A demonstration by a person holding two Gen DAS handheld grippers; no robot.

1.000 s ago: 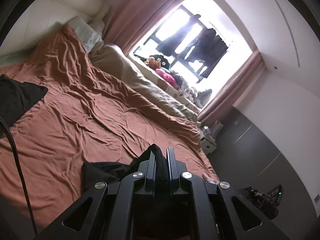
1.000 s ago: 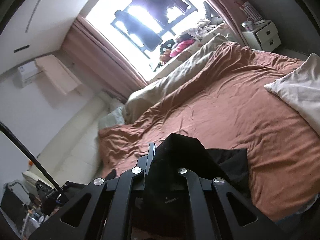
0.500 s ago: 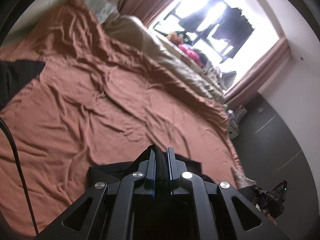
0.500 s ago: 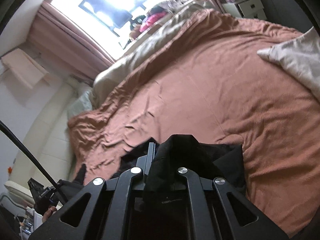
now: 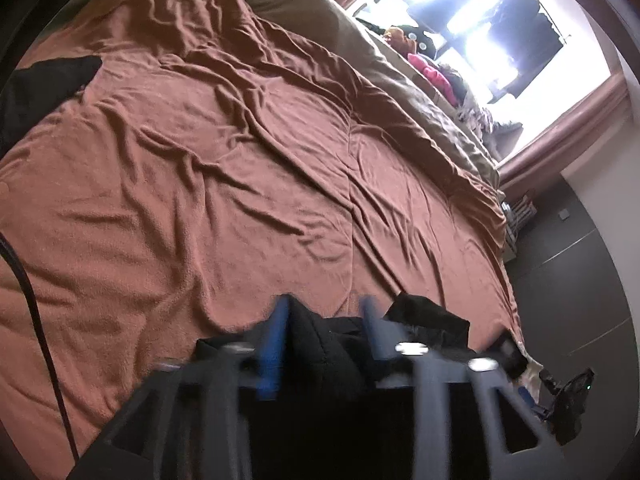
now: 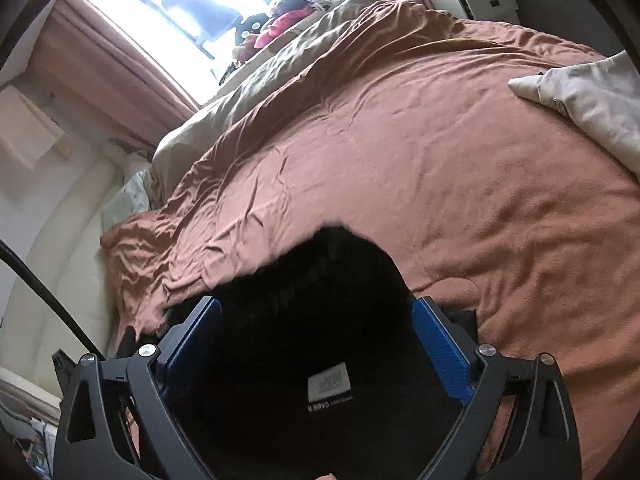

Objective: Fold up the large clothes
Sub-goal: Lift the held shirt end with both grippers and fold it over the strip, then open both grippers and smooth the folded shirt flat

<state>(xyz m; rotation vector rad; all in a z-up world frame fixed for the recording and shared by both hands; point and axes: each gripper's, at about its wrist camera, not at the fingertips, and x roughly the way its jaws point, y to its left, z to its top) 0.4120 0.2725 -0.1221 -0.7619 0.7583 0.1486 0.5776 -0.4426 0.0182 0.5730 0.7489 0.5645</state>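
A black garment [image 6: 320, 320] with a white label lies bunched on the rust-brown blanket [image 6: 400, 152] at the near edge of the bed. My right gripper [image 6: 318, 300] stands wide open over it; its jaws are still opening and the blue pads [image 6: 440, 352] sit clear of the cloth on both sides. In the left wrist view a fold of the same black garment [image 5: 312, 344] rises between the blurred blue pads [image 5: 276, 344] of my left gripper [image 5: 322, 320]. Those jaws are opening too, with the pads apart from the fold.
A second black cloth [image 5: 44, 84] lies at the blanket's far left. A beige duvet [image 5: 400, 80] runs along the window side, and a cream garment [image 6: 592, 108] sits at the right. A white nightstand [image 6: 480, 0] and dark cabinet doors [image 5: 580, 248] stand past the bed. A black cable [image 5: 24, 280] hangs near.
Both grippers were shut on the black garment and now stand open. Both have come down closer to the blanket, and the garment has dropped onto the bed.
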